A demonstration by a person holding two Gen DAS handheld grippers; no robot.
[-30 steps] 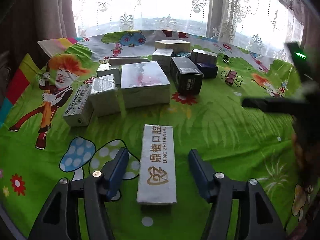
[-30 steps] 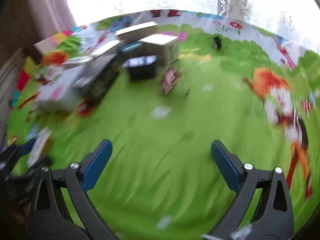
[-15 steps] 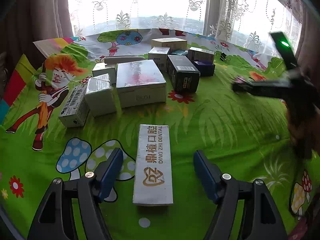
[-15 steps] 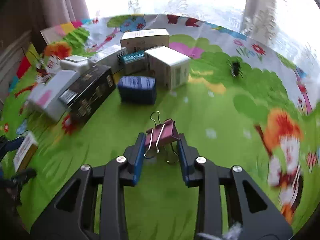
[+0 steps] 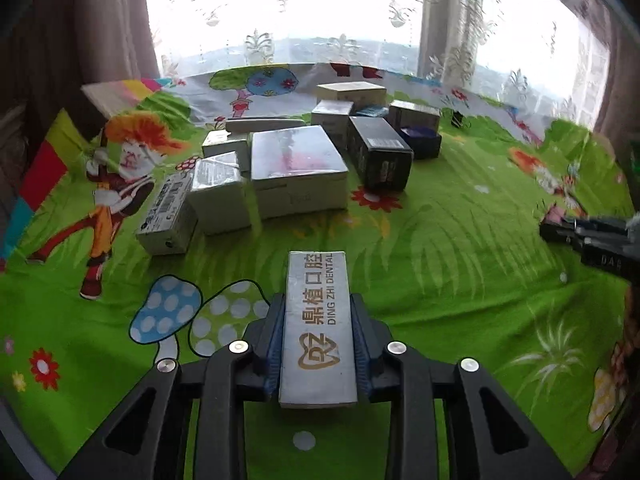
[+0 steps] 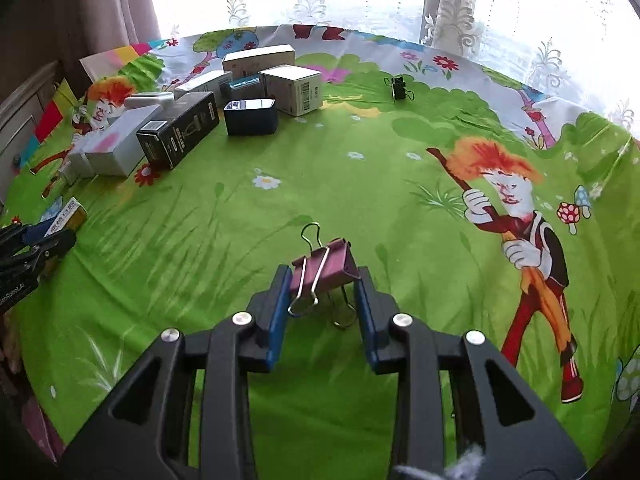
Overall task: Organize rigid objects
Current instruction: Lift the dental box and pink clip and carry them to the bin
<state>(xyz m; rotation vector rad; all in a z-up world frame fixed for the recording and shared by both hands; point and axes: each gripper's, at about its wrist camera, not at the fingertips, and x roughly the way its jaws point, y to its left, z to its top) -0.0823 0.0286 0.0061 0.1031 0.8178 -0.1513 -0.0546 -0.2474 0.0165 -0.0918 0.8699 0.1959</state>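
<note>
My left gripper (image 5: 318,334) is shut on a long silver box (image 5: 318,312) printed "DING ZHI DENTAL", with both blue pads against its long sides. My right gripper (image 6: 324,292) is shut on a pink binder clip (image 6: 325,268) and holds it above the green cartoon tablecloth (image 6: 360,184). The right gripper also shows at the right edge of the left wrist view (image 5: 576,232). The left gripper with the silver box shows at the left edge of the right wrist view (image 6: 36,240).
A cluster of several boxes stands at the back left: a large white box (image 5: 298,172), a black box (image 5: 378,156), a dark blue case (image 6: 251,117), smaller white boxes (image 5: 218,196). A small black binder clip (image 6: 399,87) lies farther back. Curtains and a window lie behind.
My left gripper has closed on the silver box, which lay between its open jaws before. My right gripper, open a second ago, closed on the pink clip and drew back with it.
</note>
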